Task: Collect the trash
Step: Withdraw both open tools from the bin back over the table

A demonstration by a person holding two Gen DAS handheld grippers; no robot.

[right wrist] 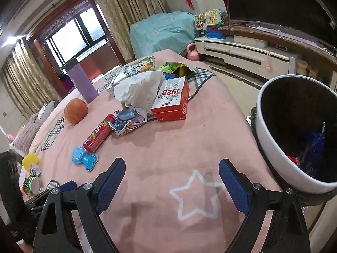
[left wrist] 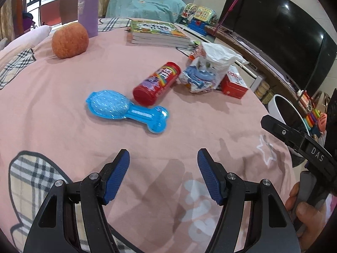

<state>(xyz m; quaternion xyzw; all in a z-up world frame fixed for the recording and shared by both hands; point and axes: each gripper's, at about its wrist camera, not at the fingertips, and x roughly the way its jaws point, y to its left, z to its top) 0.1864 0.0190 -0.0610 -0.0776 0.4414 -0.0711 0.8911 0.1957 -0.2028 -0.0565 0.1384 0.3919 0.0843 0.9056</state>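
The crumpled white paper bag (right wrist: 139,88) and the crinkly blue-and-white plastic wrapper (right wrist: 128,122) lie in a heap at the far right of the pink cloth-covered counter (right wrist: 172,147); they look light, soft and a bit slippery, so pinching a bunched fold should work best. Touching the heap are a red tube-shaped can (right wrist: 98,137) with writing too blurry to read and a stiff red-and-white cardboard box (right wrist: 171,101) marked "1928". Both the left gripper (left wrist: 163,176) and right gripper (right wrist: 171,186) hover with fingers spread and empty, the white round trash bin (right wrist: 267,147) just right.
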